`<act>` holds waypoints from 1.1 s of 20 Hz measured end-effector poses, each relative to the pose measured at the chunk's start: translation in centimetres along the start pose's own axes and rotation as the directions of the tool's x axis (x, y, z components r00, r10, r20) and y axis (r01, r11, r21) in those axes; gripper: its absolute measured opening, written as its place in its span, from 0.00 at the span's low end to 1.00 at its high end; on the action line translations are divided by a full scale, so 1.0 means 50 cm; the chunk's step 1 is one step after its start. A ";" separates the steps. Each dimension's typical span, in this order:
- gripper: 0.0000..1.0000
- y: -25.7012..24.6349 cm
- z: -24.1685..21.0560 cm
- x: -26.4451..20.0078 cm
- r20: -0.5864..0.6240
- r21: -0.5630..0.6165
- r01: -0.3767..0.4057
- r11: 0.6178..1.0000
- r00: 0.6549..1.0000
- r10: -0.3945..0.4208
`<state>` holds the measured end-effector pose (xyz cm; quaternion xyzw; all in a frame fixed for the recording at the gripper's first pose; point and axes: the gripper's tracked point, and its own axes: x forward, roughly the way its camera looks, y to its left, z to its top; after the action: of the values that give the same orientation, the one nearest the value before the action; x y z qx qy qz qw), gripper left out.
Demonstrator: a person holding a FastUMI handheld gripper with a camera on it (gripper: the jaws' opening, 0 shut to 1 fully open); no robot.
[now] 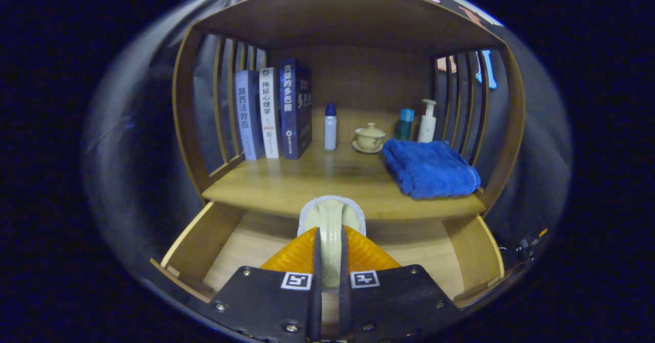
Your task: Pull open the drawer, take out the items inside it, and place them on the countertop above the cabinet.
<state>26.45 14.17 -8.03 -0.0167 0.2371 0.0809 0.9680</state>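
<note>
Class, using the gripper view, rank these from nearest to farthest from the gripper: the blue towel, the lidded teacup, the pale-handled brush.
1. Pale-handled brush: clamped between the gripper fingers, over the open drawer.
2. Blue towel: countertop, ahead to the right.
3. Lidded teacup: farther back, behind the towel's corner.

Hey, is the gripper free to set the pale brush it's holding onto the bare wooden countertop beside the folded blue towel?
Probably yes. The gripper is shut on the pale brush above the open drawer, and the wooden countertop ahead lies bare between the books and the folded blue towel.
</note>
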 end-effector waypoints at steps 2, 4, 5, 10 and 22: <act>0.13 -0.005 0.033 0.030 0.022 0.007 0.013 1.000 1.000 -0.013; 0.14 -0.004 0.052 0.068 0.029 0.034 0.010 0.999 1.000 -0.011; 0.14 -0.007 0.057 0.088 0.021 0.047 0.012 0.999 1.000 -0.013; 0.14 -0.027 0.088 0.160 0.031 0.114 0.014 0.993 0.999 -0.018; 0.18 -0.064 0.118 0.233 0.069 0.122 0.024 0.992 0.997 -0.032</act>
<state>39.86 13.16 -8.22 0.0414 0.2070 0.0534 0.9760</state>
